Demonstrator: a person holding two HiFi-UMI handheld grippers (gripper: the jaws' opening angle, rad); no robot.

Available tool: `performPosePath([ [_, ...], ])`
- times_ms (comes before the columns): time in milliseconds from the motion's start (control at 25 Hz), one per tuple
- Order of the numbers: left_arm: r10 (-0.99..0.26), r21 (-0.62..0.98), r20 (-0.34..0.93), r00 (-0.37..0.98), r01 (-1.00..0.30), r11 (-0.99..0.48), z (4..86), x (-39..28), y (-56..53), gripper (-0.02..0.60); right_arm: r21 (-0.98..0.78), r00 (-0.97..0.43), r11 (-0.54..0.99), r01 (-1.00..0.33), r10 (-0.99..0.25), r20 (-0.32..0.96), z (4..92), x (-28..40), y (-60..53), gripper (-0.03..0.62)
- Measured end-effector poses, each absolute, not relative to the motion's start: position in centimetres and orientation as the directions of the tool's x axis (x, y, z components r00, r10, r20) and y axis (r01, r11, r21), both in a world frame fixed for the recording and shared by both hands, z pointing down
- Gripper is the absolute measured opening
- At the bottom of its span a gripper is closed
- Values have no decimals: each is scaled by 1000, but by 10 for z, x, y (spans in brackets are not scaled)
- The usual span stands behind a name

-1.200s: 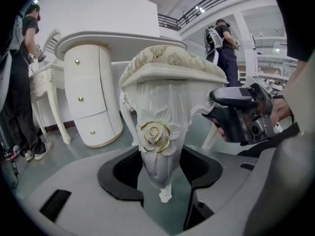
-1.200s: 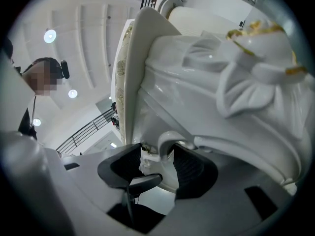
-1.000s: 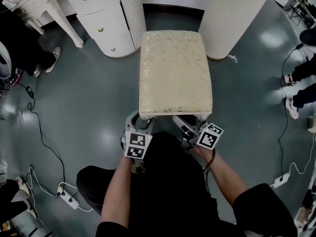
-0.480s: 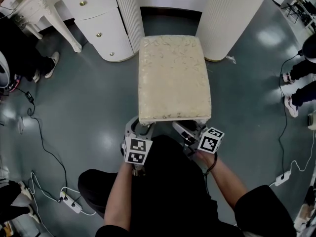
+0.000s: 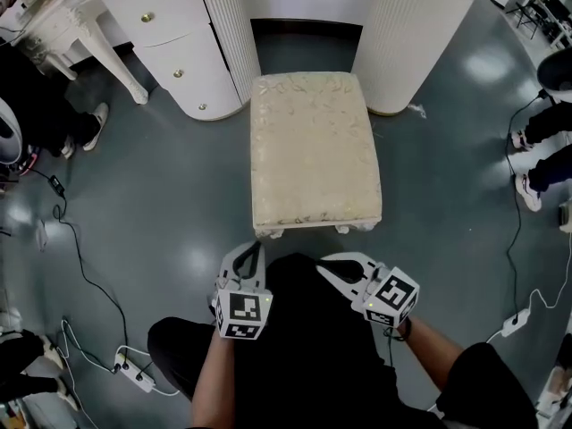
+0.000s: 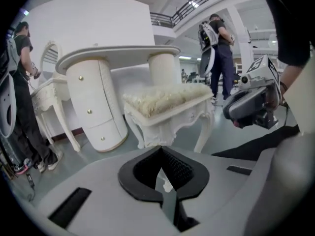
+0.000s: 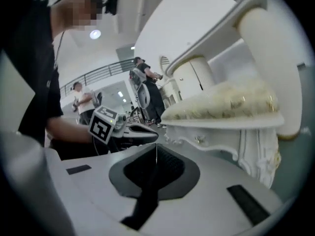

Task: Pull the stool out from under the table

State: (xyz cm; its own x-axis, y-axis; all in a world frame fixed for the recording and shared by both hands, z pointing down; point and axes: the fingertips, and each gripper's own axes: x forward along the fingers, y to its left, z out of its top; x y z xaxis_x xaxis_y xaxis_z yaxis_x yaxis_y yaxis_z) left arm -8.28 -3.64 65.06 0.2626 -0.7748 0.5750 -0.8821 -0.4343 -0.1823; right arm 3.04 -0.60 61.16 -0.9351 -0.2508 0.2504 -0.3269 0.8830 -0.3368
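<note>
The stool (image 5: pixel 313 155) lies straight ahead, long axis running away from you, far end between the counter's (image 5: pixel 420 34) pedestals. Your left gripper (image 5: pixel 253 250) and right gripper (image 5: pixel 329 266) hang equally near its near edge, not touching. Both jaws have just closed, empty.

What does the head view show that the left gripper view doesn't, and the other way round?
Only the head view shows the stool's whole cushion from above and the power strip on the floor. Only the left gripper view shows the stool's carved legs from the side, and a backpack worn by a person standing in the background. Both show the stool and the white drawer unit beside it.
</note>
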Motion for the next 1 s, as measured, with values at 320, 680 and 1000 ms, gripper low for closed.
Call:
performPosePath([
  [320, -877, -438, 310, 366, -764, -474, 528, -47, -78, 6, 266, -841, 894, -361, -435, 322, 522, 20, -61, 8],
  [680, -885, -416, 254, 390, -782, -464, 522, -22, -129, 6, 364, -763, 839, -404, -529, 372, 524, 14, -122, 7],
  [1000, -918, -425, 240, 314, -817, -391, 536, -14, -148, 6, 377, -676, 798, -470, -600, 427, 516, 23, -129, 8],
])
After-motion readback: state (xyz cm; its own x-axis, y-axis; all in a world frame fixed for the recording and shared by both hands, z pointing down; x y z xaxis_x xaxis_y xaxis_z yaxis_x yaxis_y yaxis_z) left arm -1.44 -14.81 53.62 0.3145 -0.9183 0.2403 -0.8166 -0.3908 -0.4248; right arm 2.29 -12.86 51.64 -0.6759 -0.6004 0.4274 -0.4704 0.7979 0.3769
